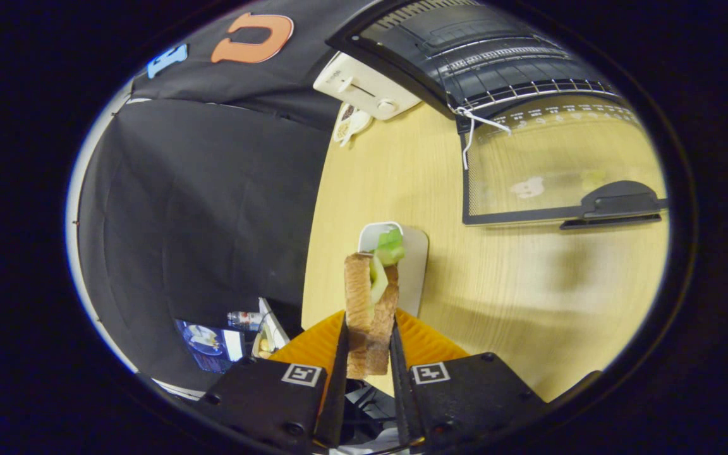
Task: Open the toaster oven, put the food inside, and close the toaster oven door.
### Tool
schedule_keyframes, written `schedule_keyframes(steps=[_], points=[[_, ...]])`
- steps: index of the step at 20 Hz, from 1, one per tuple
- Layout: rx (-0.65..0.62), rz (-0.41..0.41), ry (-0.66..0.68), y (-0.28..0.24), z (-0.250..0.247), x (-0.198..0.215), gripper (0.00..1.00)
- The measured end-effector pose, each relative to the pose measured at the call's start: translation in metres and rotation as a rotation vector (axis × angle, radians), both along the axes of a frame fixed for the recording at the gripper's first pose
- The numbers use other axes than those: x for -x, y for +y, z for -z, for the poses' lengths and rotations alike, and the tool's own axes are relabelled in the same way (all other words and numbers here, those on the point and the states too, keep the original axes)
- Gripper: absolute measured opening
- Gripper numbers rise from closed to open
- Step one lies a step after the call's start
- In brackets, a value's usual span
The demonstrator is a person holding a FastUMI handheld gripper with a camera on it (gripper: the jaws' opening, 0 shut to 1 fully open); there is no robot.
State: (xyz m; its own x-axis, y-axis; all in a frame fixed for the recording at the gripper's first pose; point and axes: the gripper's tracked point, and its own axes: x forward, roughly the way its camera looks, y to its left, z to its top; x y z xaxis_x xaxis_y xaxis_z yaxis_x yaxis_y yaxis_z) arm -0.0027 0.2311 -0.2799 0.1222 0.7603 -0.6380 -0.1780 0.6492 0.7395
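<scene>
Pinched between our gripper's (pixel 369 344) two black fingers (pixel 340 354) stood a toy sandwich (pixel 367 309), two brown ribbed bread slices with pale green lettuce between them, held above the light wooden table (pixel 528 297). Just beyond it we saw a small white tray (pixel 414 253). Farther off, the toaster oven (pixel 465 57) gaped, its wire rack (pixel 515 88) bare and its glass door (pixel 553 167) lying flat.
</scene>
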Motion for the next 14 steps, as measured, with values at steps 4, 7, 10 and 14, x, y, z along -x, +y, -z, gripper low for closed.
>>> schedule_keyframes(steps=[4,7,10,14], points=[[-0.035,0.011,-0.078,-0.002,-0.017,-0.003,0.37],[-0.106,0.032,-0.119,-0.002,-0.033,-0.009,0.36],[-0.128,0.058,-0.187,-0.011,-0.039,-0.020,0.36],[-0.220,0.172,-0.287,-0.016,-0.056,-0.048,0.36]])
